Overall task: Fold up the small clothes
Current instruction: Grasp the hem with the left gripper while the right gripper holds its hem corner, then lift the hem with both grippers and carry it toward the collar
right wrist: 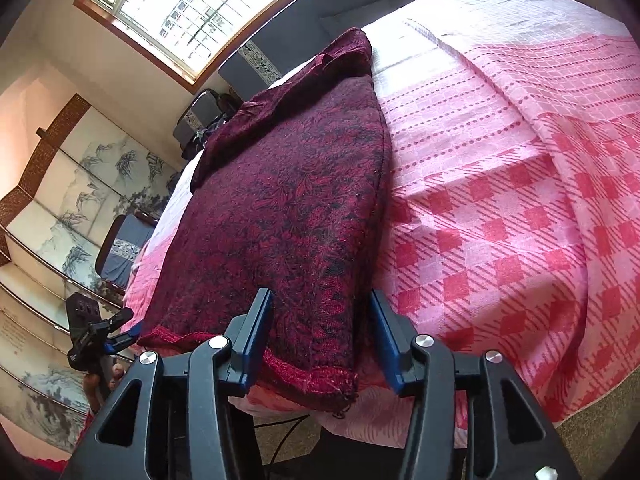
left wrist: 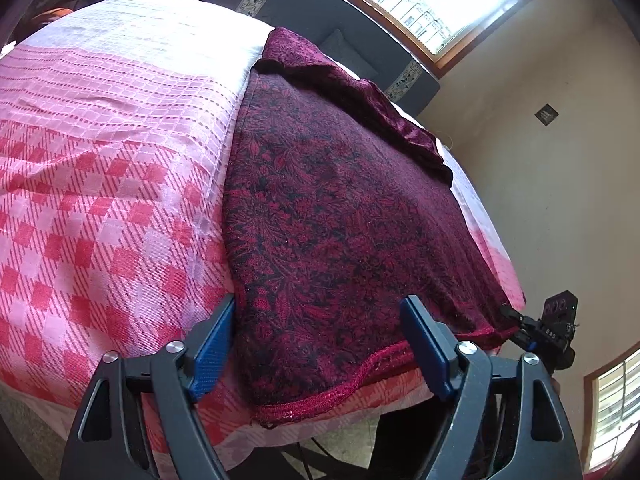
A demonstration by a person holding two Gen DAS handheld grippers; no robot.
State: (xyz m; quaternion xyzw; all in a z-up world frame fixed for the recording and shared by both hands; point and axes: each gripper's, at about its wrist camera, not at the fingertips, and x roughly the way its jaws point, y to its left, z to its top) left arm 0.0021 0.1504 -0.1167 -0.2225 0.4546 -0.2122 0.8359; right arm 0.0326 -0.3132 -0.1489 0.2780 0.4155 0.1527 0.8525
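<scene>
The maroon top lies partly folded on the bed; both grippers' jaws stand open at its near hem, further folds remaining.

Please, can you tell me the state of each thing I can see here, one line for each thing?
Maroon garment: spread flat on the bed, far end folded over, near hem at the bed edge.
Pink checked bedsheet: spread over the bed, lightly creased.
Left claw: open, jaws astride the hem's near corner, not pressing.
Right claw: open, jaws astride the other hem corner, not pressing.
Window: bright with daylight.
</scene>
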